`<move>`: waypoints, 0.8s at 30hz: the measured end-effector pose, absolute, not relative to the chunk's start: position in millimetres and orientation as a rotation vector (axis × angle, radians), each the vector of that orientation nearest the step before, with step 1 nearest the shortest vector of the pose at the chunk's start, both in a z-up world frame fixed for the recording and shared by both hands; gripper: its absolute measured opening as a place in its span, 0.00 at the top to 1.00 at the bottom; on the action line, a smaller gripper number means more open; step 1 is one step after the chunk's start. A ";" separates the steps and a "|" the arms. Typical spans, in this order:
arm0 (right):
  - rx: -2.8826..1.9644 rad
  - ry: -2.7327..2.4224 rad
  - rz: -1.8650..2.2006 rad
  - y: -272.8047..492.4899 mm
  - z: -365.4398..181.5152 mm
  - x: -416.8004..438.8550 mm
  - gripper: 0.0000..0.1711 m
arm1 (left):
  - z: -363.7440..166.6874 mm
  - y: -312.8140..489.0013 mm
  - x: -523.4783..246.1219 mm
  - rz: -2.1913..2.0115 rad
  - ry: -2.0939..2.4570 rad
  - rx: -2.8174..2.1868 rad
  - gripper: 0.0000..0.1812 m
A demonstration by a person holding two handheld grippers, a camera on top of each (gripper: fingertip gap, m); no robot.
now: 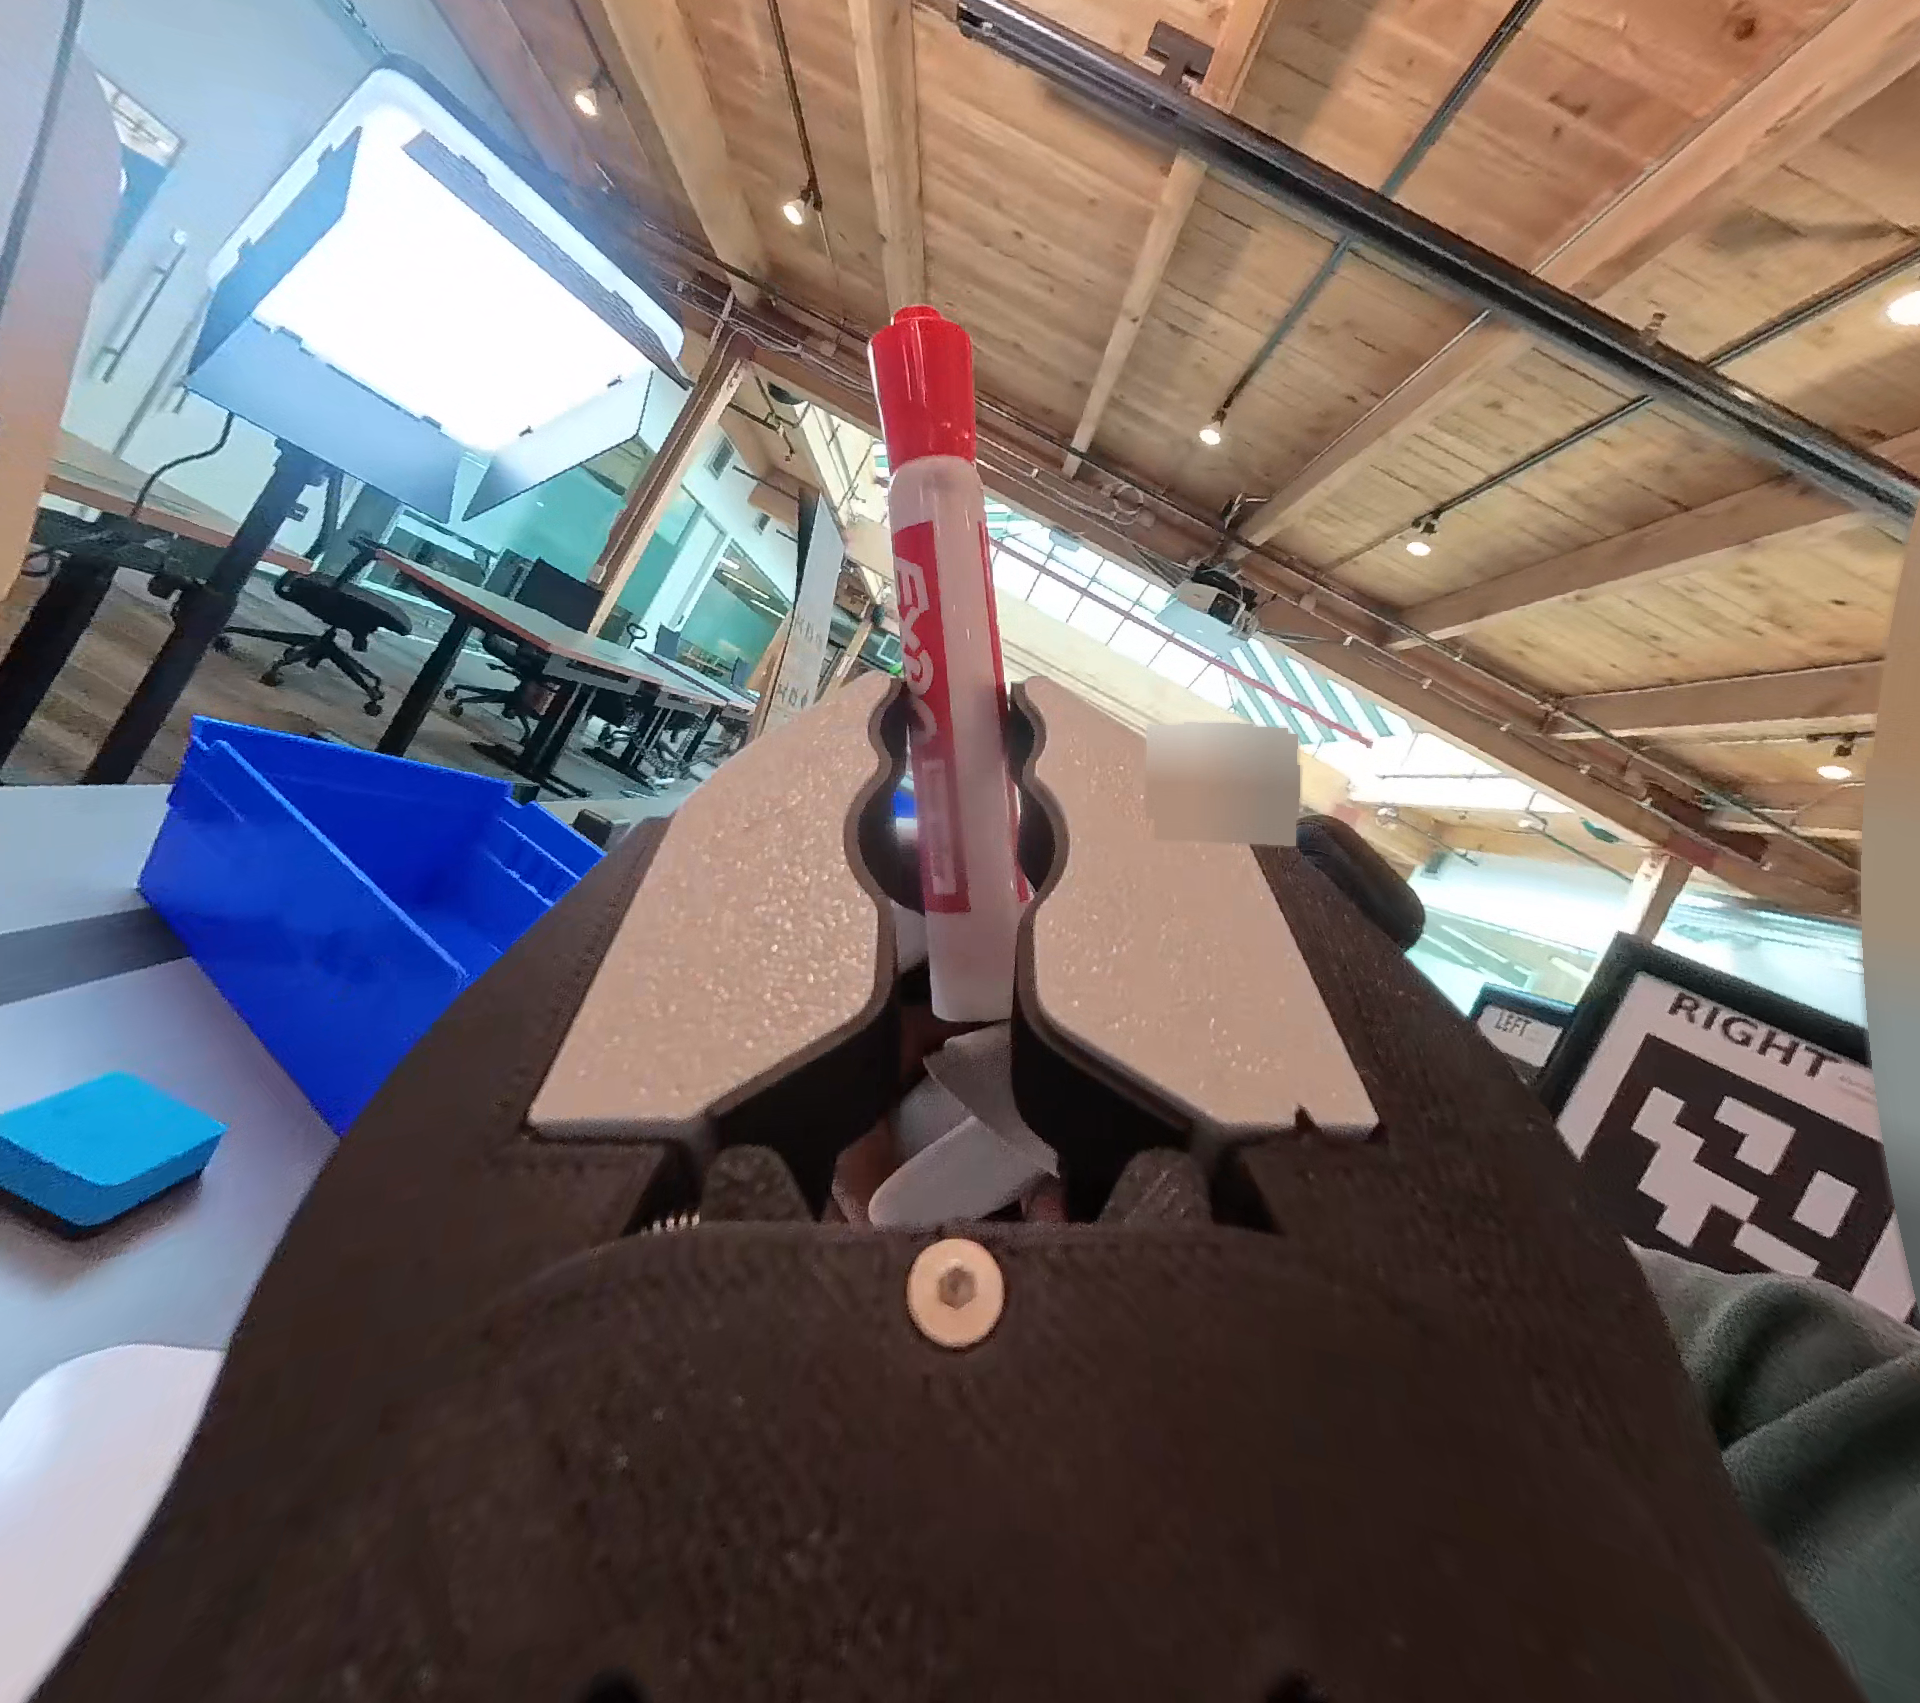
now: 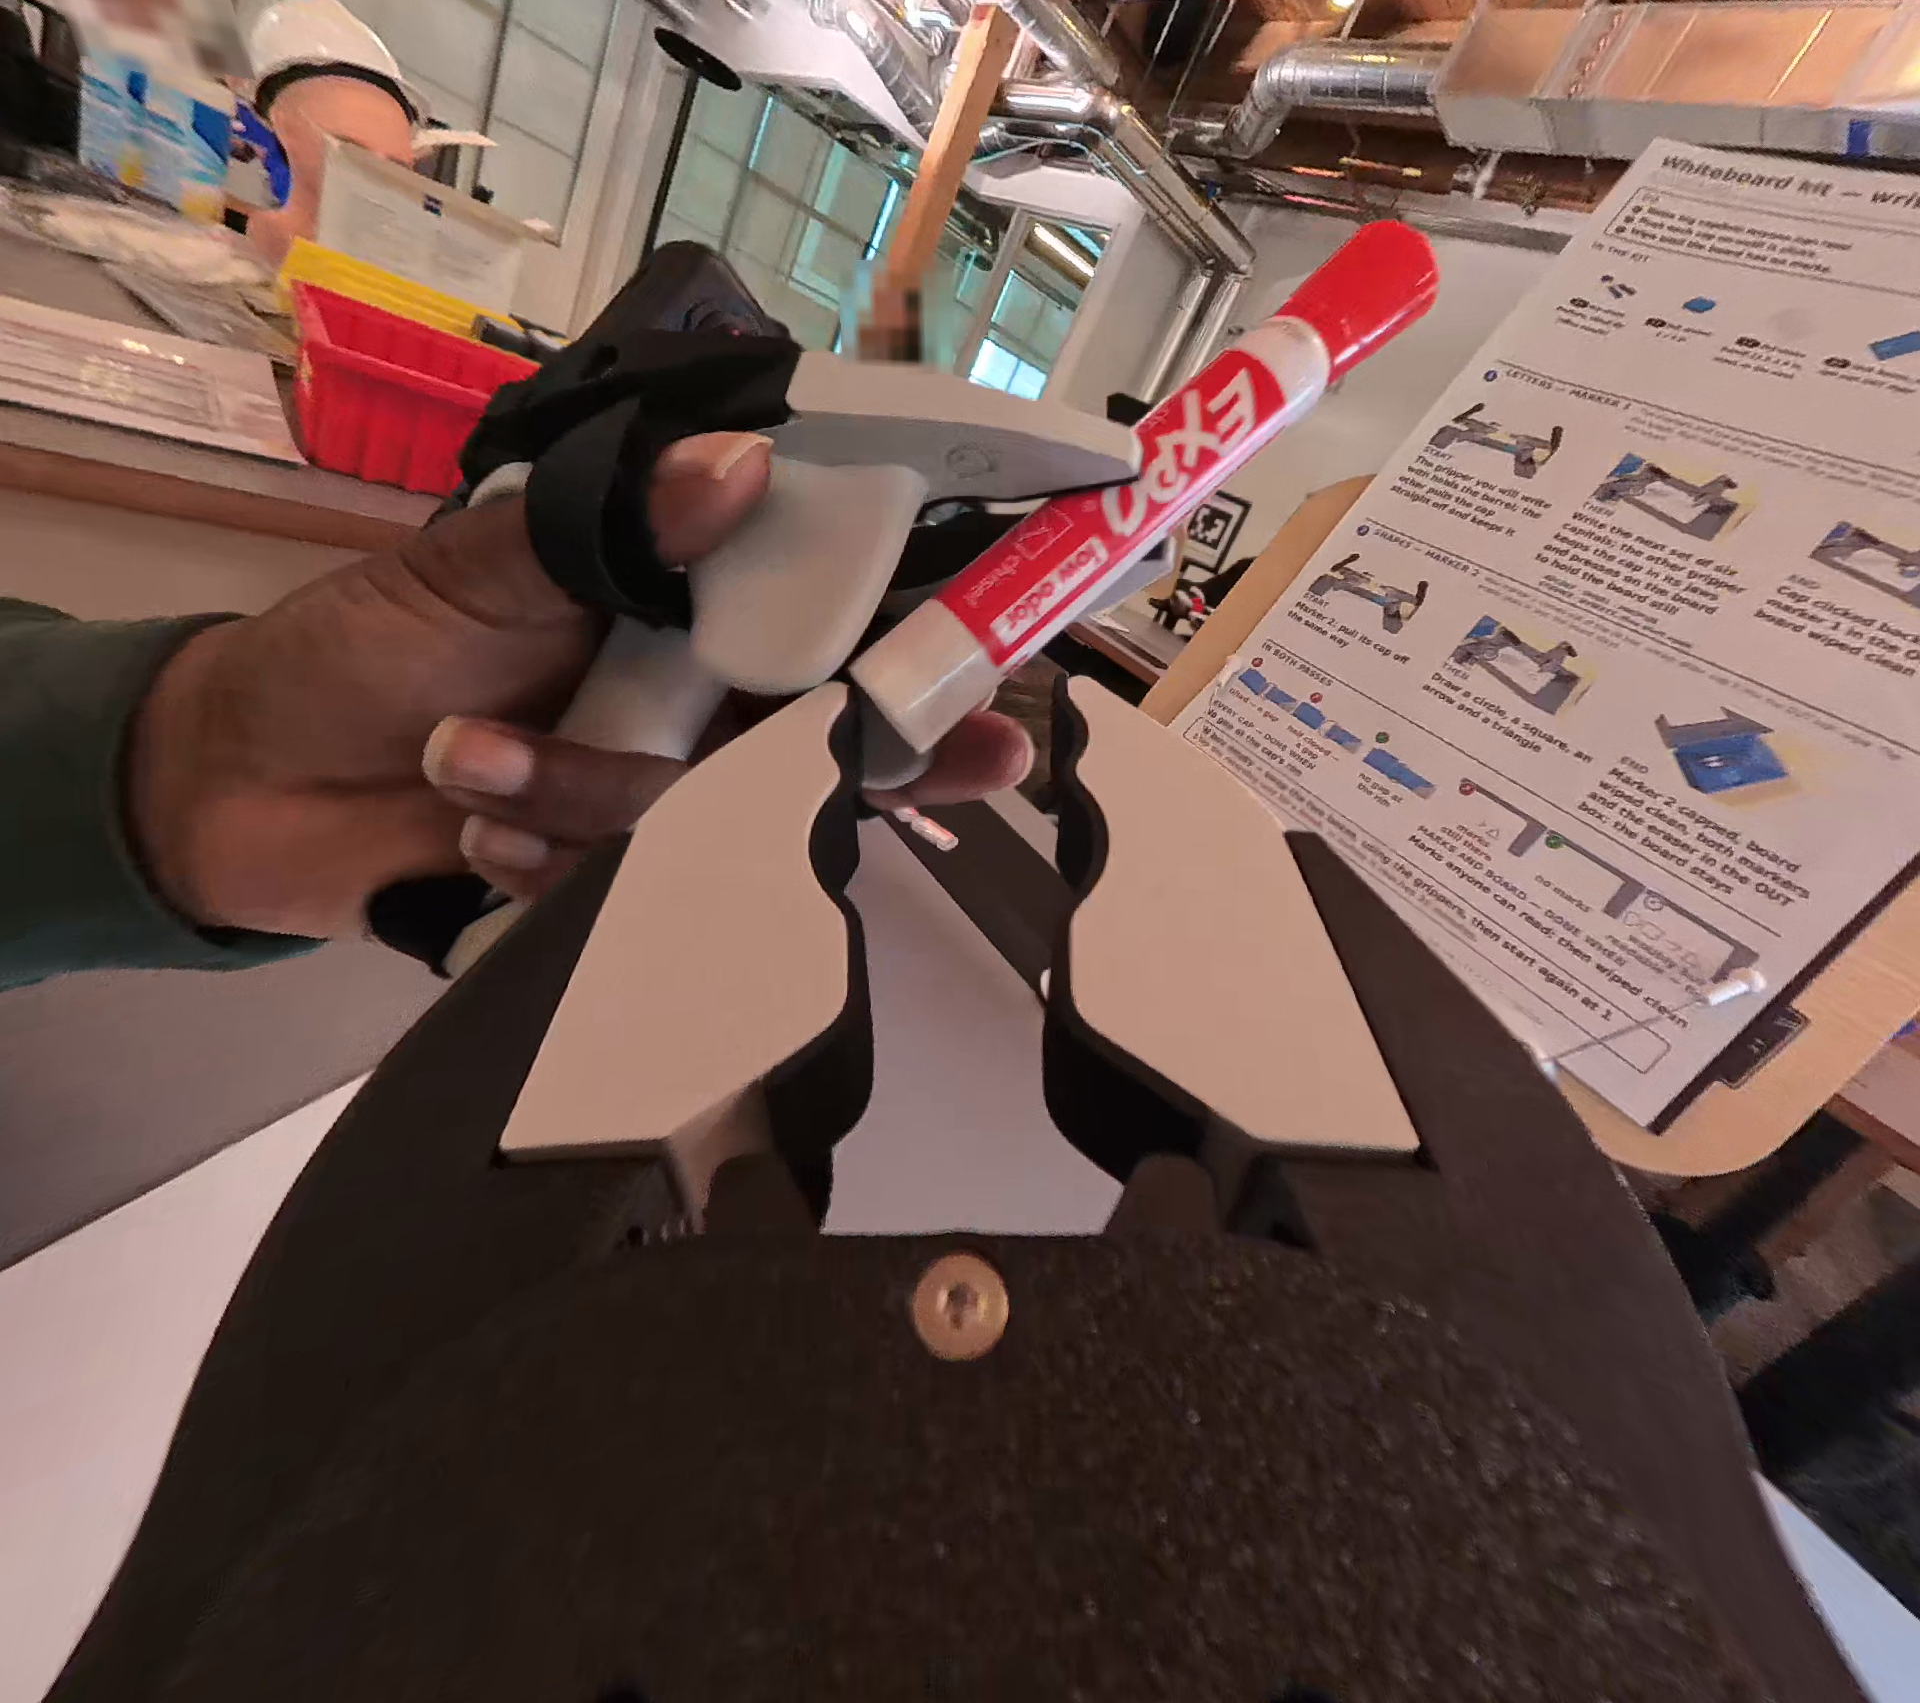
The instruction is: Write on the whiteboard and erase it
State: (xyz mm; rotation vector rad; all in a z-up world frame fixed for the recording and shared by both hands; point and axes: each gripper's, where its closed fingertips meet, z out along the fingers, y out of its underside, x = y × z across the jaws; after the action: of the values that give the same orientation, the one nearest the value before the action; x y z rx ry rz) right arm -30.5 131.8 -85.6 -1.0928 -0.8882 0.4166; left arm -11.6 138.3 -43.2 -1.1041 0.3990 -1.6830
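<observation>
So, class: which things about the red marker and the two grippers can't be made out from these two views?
- Marker tip: both views, covered by its red cap.
- Marker's lower end: left wrist view, hidden between the left gripper fingers.
- Whiteboard: only a cropped white surface behind the open right gripper; any marks unseeable.

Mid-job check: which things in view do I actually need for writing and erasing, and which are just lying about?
Needed:
red marker, cap on, shut in the left gripper
blue eraser on the table
right gripper, jaws open, holding nothing

Lying about:
blue bin
red bin
instruction sheet
</observation>
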 end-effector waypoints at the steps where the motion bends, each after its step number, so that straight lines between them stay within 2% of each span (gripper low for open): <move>1: -1.095 -0.891 0.427 132.1 -86.8 -29.3 0.78 | -45.3 137.9 -10.8 -1.705 0.390 -1.105 0.89; 3: -1.086 -0.895 0.390 132.5 -89.2 -28.3 0.76 | -48.9 138.2 -10.4 -1.744 0.364 -1.103 0.90; 10: -1.011 -0.895 0.245 133.9 -84.1 -17.2 0.81 | -43.0 143.9 -24.5 -1.760 0.312 -1.041 0.90; 13: -0.993 -0.817 0.237 140.9 -74.5 0.5 0.91 | -45.1 145.8 -27.8 -1.740 0.324 -1.051 0.90; 24: -0.981 -0.888 0.202 140.5 -85.6 -2.9 0.76 | -60.7 141.1 -8.0 -1.785 0.367 -1.100 0.90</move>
State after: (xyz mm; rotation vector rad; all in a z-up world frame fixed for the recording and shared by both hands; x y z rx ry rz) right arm -2.9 140.5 -85.6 -0.9812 -0.8883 0.2016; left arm -8.0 141.1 -60.7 -1.0997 0.3674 -1.7850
